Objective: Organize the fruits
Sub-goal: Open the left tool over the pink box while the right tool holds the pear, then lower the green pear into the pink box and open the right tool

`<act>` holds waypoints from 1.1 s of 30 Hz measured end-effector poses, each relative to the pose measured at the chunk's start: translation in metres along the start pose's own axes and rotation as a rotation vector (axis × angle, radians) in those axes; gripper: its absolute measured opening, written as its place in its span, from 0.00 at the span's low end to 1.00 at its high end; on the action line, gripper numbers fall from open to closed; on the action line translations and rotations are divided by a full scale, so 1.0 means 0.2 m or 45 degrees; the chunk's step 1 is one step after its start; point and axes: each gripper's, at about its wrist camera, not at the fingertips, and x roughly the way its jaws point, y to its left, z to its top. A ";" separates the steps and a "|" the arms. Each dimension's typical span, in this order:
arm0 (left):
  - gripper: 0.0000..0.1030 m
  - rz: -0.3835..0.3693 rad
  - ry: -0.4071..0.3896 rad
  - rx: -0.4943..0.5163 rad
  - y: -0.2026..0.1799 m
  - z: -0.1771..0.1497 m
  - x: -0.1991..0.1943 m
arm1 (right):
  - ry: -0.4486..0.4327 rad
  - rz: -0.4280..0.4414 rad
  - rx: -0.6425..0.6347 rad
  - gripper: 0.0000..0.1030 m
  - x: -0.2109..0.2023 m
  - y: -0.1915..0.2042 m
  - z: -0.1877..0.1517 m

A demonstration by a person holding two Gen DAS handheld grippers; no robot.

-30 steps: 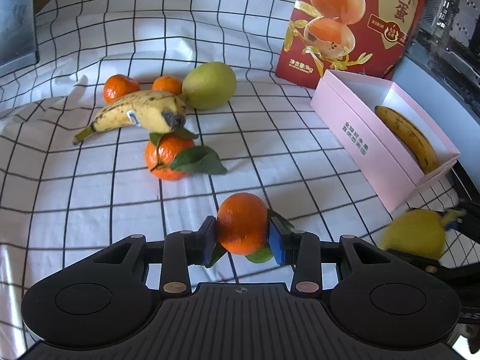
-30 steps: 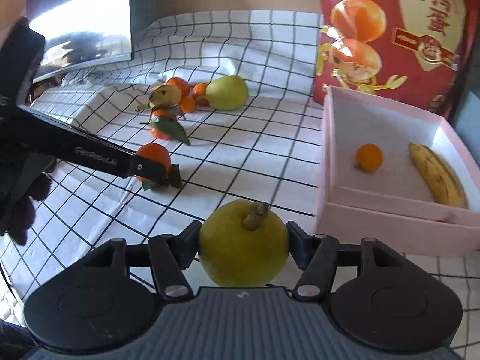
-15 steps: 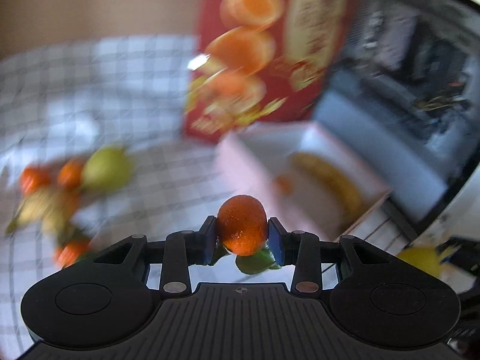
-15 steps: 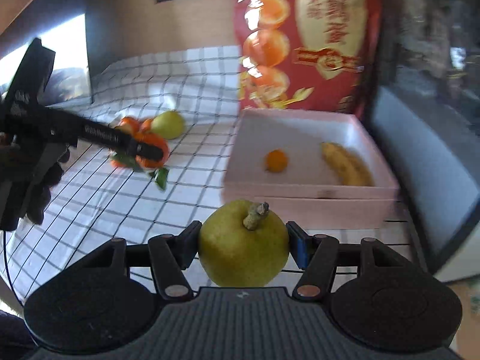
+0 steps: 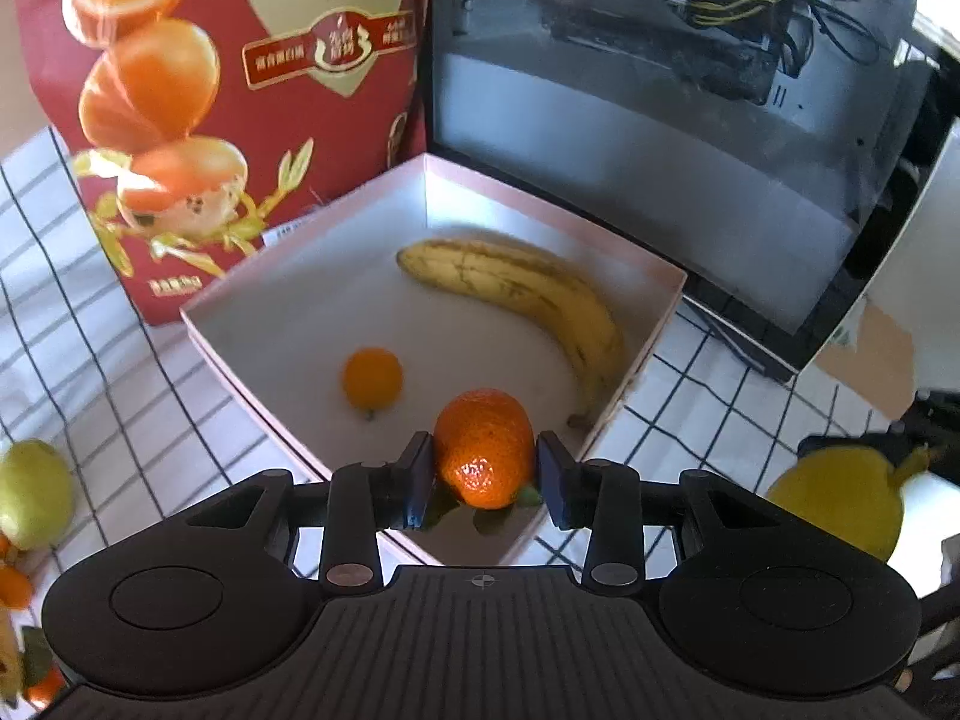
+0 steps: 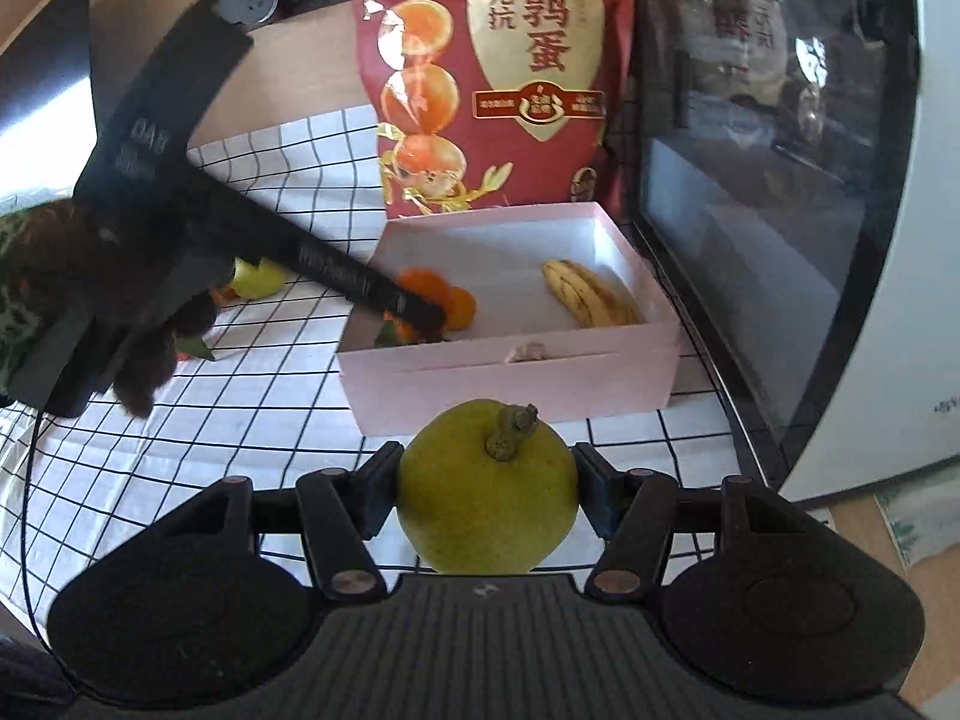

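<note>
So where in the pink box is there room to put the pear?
The pink box has bare floor in its middle, between the small orange and the banana, and at the back corner. The near left corner is crowded by the left tool and its tangerine.

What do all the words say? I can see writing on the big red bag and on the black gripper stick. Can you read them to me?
"鹌鹑蛋": big gold characters down the red bag.
"无抗": smaller characters beside them on the same bag.
"蛋": the one big character that shows on the bag in the left wrist view.
Red banner and round seal on the bag: too small to read.
White lettering on the left gripper: too blurred to read.
Pink box: no writing visible.
</note>
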 end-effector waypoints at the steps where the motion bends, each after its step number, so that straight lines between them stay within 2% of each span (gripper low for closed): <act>1: 0.41 -0.004 0.007 -0.010 0.01 0.00 -0.01 | 0.001 -0.004 0.006 0.59 0.01 -0.01 0.00; 6: 0.39 -0.007 0.024 -0.081 0.06 -0.03 -0.04 | 0.017 0.010 0.052 0.59 0.04 -0.03 0.02; 10: 0.37 -0.038 -0.026 -0.137 0.08 -0.06 -0.13 | 0.015 0.061 0.086 0.59 0.06 -0.04 0.09; 14: 0.37 -0.082 -0.127 -0.287 0.11 -0.17 -0.28 | -0.023 0.140 0.131 0.59 0.10 -0.05 0.25; 18: 0.37 -0.096 -0.156 -0.411 0.15 -0.31 -0.38 | -0.014 0.227 0.187 0.59 0.26 -0.06 0.45; 22: 0.37 -0.029 -0.150 -0.496 0.21 -0.48 -0.46 | 0.085 0.288 0.263 0.59 0.54 -0.04 0.55; 26: 0.37 0.056 -0.134 -0.634 0.32 -0.63 -0.53 | 0.229 0.345 0.369 0.59 0.79 -0.03 0.54; 30: 0.37 0.119 -0.126 -0.754 0.41 -0.75 -0.57 | 0.314 0.317 0.394 0.59 0.91 0.01 0.49; 33: 0.37 0.136 -0.124 -0.796 0.44 -0.81 -0.59 | 0.361 0.306 0.437 0.59 0.96 0.00 0.45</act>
